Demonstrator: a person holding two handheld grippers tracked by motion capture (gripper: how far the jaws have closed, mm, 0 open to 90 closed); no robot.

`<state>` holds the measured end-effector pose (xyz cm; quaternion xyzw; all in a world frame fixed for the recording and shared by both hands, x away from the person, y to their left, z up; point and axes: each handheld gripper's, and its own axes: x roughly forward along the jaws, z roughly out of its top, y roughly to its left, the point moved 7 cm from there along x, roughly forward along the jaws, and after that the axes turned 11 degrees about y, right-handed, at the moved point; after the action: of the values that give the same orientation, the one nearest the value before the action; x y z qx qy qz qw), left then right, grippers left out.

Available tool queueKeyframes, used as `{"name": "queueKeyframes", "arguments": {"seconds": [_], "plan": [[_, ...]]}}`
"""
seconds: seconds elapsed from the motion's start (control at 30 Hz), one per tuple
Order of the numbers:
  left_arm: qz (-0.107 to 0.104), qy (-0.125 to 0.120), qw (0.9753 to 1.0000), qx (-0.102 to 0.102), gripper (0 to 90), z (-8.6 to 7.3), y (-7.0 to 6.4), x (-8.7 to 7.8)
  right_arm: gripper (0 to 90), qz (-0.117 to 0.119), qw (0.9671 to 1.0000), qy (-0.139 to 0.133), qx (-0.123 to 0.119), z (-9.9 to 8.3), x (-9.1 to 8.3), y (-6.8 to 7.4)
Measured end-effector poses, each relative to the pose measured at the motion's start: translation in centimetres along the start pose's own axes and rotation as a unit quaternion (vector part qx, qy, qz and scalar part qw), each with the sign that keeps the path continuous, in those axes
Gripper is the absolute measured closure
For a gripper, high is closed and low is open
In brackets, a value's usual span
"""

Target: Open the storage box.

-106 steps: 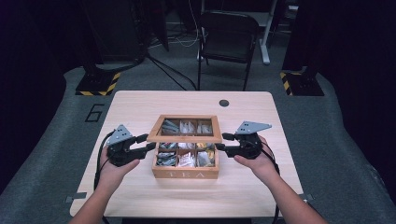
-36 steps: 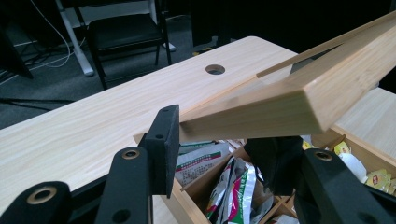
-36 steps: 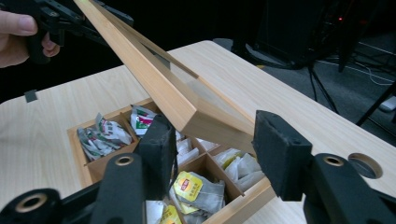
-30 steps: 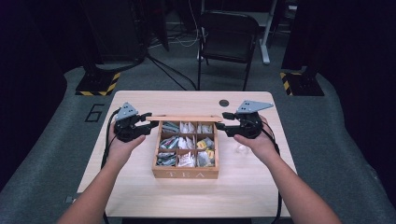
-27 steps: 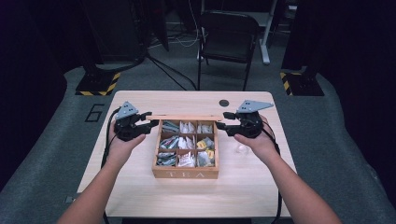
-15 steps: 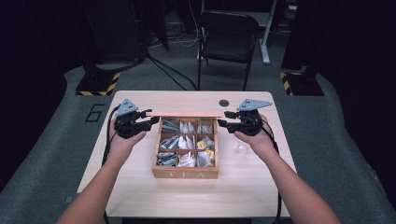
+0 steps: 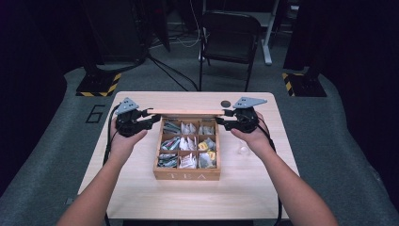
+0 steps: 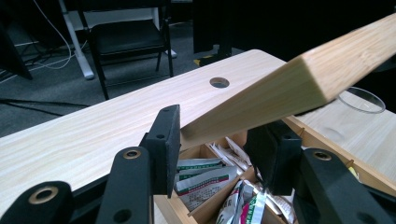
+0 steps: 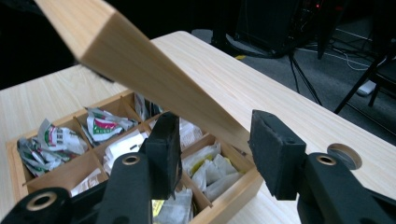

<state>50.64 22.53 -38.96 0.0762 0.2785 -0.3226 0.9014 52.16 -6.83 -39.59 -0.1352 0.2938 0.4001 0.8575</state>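
Note:
A wooden tea box (image 7: 187, 175) stands mid-table, its compartments full of tea bags (image 7: 187, 143). Its lid (image 7: 188, 112) is swung up on the far edge and looks thin from above. My left gripper (image 7: 151, 117) is at the lid's left end and my right gripper (image 7: 221, 118) at its right end. In the left gripper view the lid (image 8: 280, 88) slants between the spread jaws of that gripper (image 8: 217, 154). The right gripper view shows the lid (image 9: 154, 65) likewise between the parted jaws of my right gripper (image 9: 215, 144), above the tea bags (image 9: 105, 126).
A small clear round dish (image 7: 243, 150) lies on the table right of the box, under my right wrist. A dark cable hole (image 7: 226, 103) sits in the table behind the lid. A black chair (image 7: 230, 35) stands beyond the far edge.
The lid was flat on the box 3.5 s ago; it now stands raised at the far edge. Both grippers moved away from me with it and hardly shifted in the last second.

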Motion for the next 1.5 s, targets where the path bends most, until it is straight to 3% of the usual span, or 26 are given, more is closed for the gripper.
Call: {"name": "queueKeyframes", "arguments": {"seconds": [0.5, 0.9, 1.5], "plan": [[-0.006, -0.016, 0.9999, 0.003, 55.9, 0.4, 0.8, 0.7, 55.9, 0.013, 0.9993, -0.014, 0.032, 0.5, 0.7, -0.9], [0.003, 0.001, 1.0, 0.007, 57.9, 0.7, 1.8, 2.1, 56.3, 0.006, 0.9993, -0.013, 0.034, 1.3, 1.0, -1.6], [-0.001, -0.003, 1.0, 0.005, 59.3, 1.0, 2.5, 3.0, 55.9, 0.003, 0.9989, -0.016, 0.044, 1.4, 1.9, -2.4]]}}
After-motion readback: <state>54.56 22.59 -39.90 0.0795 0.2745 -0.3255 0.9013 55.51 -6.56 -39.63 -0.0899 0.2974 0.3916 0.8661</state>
